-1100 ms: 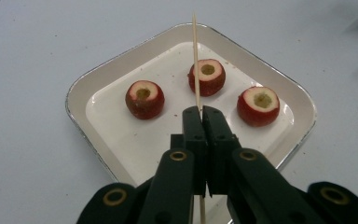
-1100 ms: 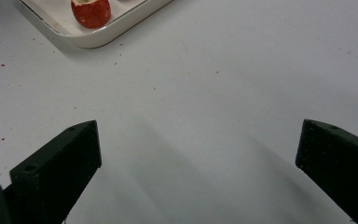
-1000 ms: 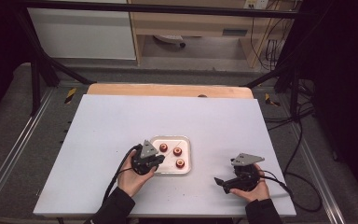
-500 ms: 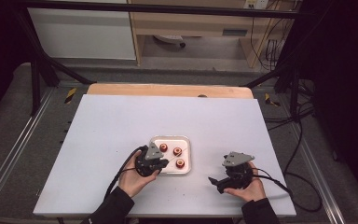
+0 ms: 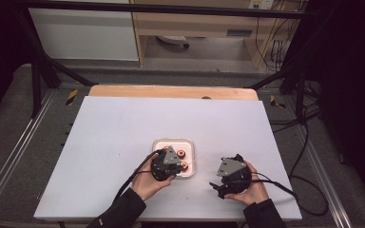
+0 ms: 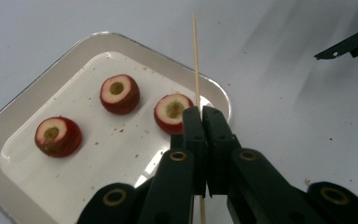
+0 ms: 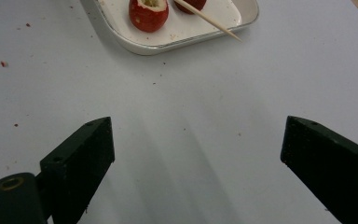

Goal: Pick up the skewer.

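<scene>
Your left gripper (image 6: 204, 122) has its jaws pinched tight on the thin, pale wooden skewer (image 6: 196, 60), whose point runs out past the near corner of the shallow white rectangular tray (image 6: 32, 100). It is light and stiff but likely to snap, so grip it low and push straight. Three cored red fruit halves (image 6: 173, 112) sit in that tray; they look soft and slippery. Your right gripper (image 7: 196, 163) hovers beside the tray, jaws spread wide, holding nothing.
</scene>
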Demonstrator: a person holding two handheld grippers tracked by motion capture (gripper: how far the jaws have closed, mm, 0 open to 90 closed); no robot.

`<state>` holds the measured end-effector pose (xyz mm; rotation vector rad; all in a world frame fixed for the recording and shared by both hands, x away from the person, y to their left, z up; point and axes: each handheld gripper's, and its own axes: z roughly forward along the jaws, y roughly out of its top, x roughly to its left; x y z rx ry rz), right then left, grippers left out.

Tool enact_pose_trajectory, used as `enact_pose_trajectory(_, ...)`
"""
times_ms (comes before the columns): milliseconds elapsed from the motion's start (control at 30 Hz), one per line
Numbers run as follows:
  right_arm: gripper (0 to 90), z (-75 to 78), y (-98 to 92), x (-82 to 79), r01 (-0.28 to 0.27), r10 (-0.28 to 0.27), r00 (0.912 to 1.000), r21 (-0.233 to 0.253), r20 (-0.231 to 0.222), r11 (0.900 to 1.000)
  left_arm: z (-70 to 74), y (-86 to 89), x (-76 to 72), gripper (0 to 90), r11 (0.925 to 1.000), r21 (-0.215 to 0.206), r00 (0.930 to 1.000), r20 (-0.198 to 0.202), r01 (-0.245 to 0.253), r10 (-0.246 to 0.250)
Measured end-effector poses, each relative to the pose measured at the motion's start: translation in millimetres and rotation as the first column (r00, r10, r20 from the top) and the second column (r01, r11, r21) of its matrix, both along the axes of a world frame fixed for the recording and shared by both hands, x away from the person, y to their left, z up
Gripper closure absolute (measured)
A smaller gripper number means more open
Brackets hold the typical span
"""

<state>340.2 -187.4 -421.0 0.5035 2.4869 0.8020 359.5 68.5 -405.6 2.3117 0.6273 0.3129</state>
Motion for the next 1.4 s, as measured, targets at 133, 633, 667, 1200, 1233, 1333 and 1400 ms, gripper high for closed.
enact_pose_trajectory(133,12.4,1.5,1.9,-1.0,-0.022,0.023,0.9996,-0.027,0.014,0.999,2.0,-11.2,-0.3,89.0,0.9995,0.018,0.9996,0.001,0.027,-0.027)
enact_pose_trajectory(633,33.5,-1.6,3.2,-6.2,-0.152,0.175,0.9737,-0.159,0.145,0.975,1.6,-48.7,0.1,89.0,0.9905,0.081,0.9938,-0.009,0.111,-0.111)
enact_pose_trajectory(667,35.7,-1.8,3.3,-6.4,-0.162,0.188,0.9706,-0.167,0.151,0.973,1.3,-53.0,-0.1,88.9,0.9892,0.083,0.9927,-0.013,0.12,-0.12)
enact_pose_trajectory(1200,65.0,-8.9,5.9,-4.9,-0.295,0.389,0.8959,-0.367,0.215,0.882,2.0,-73.6,-4.4,89.0,0.9763,0.114,0.9829,-0.03,0.184,-0.182)
enact_pose_trajectory(1233,66.8,-9.5,6.0,-5.8,-0.295,0.387,0.8986,-0.367,0.207,0.882,1.8,-73.8,-4.4,88.9,0.9761,0.113,0.9826,-0.03,0.186,-0.184)
enact_pose_trajectory(1333,72.9,-11.5,6.2,-4.9,-0.311,0.421,0.8801,-0.403,0.22,0.861,1.8,-74.2,-4.5,88.9,0.9749,0.116,0.9817,-0.033,0.19,-0.187)
enact_pose_trajectory(1400,76.3,-12.1,6.3,-5.1,-0.32,0.438,0.8718,-0.421,0.22,0.849,1.4,-74.4,-4.8,88.9,0.9743,0.121,0.9817,-0.036,0.19,-0.187)
